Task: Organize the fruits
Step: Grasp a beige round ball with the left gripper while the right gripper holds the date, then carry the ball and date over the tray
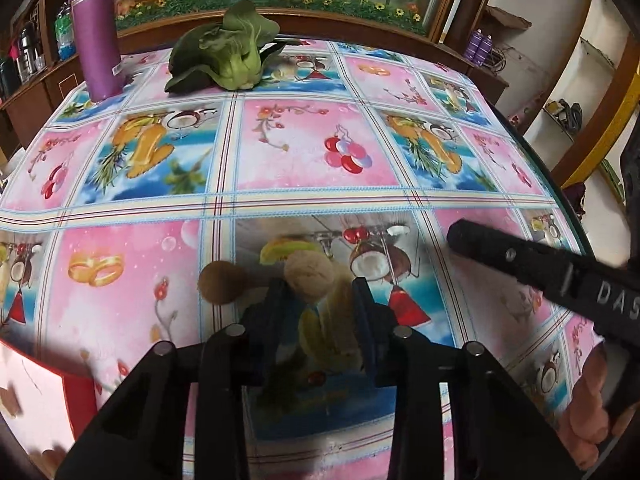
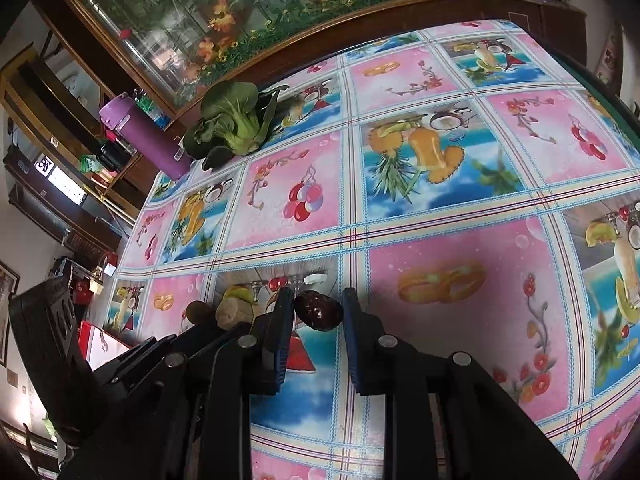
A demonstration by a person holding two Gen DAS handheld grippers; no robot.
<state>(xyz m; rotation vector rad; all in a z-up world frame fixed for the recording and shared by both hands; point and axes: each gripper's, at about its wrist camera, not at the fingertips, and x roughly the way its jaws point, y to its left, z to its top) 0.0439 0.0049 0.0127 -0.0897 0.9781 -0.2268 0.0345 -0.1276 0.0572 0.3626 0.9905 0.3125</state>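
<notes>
In the left wrist view a tan walnut (image 1: 308, 276) lies on the patterned tablecloth between the tips of my left gripper (image 1: 320, 300). It touches the left finger, a gap shows on its right, and the jaws stand open. A round brown fruit (image 1: 222, 282) sits just left of it. In the right wrist view a dark red date (image 2: 318, 312) fills the space between the pads of my right gripper (image 2: 316, 312), which is shut on it. The walnut (image 2: 232, 314) and the brown fruit (image 2: 198, 312) lie to its left. The right gripper's finger (image 1: 520, 260) reaches in from the right.
A bok choy (image 1: 228, 56) and a tall purple bottle (image 1: 96, 40) stand at the table's far left. A red and white box (image 1: 40, 392) sits at the near left edge. A hand (image 1: 588, 412) holds the right gripper. The round table edge (image 1: 560, 184) curves on the right.
</notes>
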